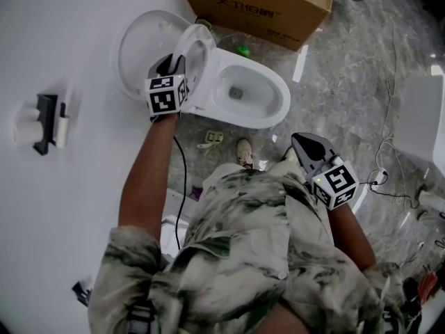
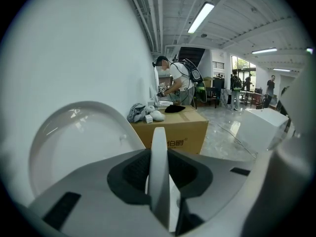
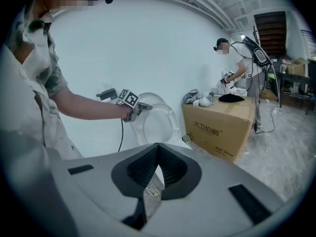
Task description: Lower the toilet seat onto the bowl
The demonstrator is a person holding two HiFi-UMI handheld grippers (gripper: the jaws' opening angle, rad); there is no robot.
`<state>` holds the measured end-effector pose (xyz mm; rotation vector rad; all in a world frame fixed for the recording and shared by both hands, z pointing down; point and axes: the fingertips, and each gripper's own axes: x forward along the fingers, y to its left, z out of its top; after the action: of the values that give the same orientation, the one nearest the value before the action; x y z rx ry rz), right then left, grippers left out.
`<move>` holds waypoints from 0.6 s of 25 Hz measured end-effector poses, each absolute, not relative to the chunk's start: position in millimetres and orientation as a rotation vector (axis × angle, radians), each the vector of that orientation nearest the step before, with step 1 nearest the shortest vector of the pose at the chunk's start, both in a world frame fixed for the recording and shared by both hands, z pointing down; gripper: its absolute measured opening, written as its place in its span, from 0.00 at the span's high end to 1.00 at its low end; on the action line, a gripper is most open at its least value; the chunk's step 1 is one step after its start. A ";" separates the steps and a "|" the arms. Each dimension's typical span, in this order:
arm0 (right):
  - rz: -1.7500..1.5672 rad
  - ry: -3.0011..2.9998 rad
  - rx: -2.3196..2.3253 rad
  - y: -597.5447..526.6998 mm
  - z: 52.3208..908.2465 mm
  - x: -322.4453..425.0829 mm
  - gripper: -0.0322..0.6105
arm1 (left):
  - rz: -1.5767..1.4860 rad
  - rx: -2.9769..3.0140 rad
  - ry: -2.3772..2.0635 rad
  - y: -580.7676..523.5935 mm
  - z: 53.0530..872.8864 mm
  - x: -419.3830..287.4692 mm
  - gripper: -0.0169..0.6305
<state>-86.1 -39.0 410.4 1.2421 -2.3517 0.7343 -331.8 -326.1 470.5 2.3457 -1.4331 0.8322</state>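
The white toilet bowl (image 1: 268, 113) stands against the white wall, its lid (image 1: 138, 47) leaning upright on the wall. The toilet seat (image 1: 197, 65) is tilted partway up, off the bowl. My left gripper (image 1: 182, 64) is shut on the seat's rim, and in the left gripper view the thin white seat edge (image 2: 159, 167) runs between the pads with the lid (image 2: 74, 142) behind it. My right gripper (image 1: 299, 140) hangs lower right of the bowl, shut and holding nothing. The right gripper view shows its pads meeting (image 3: 156, 154), and beyond them the seat (image 3: 159, 125) and my left gripper (image 3: 143, 106).
A large cardboard box (image 1: 257, 5) stands just behind the bowl. A black holder (image 1: 47, 122) is mounted on the wall at left. Cables (image 1: 386, 179) and a white box (image 1: 421, 120) lie on the grey floor at right. A person (image 2: 175, 83) stands beyond the box.
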 end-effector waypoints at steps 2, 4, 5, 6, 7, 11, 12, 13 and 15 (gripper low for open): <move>0.736 -2.349 1.249 -36.8 410.1 -81.2 0.91 | 0.835 2.351 -1.425 -322.5 470.8 -325.5 0.80; 0.740 -2.345 1.255 -34.3 410.4 -77.2 0.92 | 0.842 2.357 -1.414 -318.3 471.7 -319.4 0.80; 0.741 -2.343 1.256 -32.9 410.9 -75.8 0.91 | 0.844 2.359 -1.411 -316.4 472.2 -316.4 0.80; 0.743 -2.342 1.256 -31.6 411.5 -74.5 0.91 | 0.845 2.362 -1.409 -314.7 472.7 -313.5 0.80; 0.746 -2.342 1.256 -30.4 412.0 -73.2 0.91 | 0.846 2.364 -1.407 -313.0 473.2 -310.4 0.80; 0.755 -2.343 1.253 -24.7 413.4 -65.6 0.91 | 0.854 2.371 -1.400 -305.3 474.9 -296.0 0.79; 0.755 -2.342 1.253 -23.2 413.6 -63.0 0.91 | 0.857 2.372 -1.398 -303.3 475.2 -292.5 0.79; 0.757 -2.342 1.254 -22.0 414.0 -60.2 0.91 | 0.860 2.373 -1.396 -301.3 475.5 -289.1 0.79; 0.759 -2.339 1.257 -20.0 414.6 -55.0 0.91 | 0.865 2.376 -1.387 -297.5 477.2 -282.2 0.79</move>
<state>-55.0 -20.0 414.6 1.2575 -2.3389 0.7592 -282.2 -297.5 477.2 2.3762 -1.3875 0.8647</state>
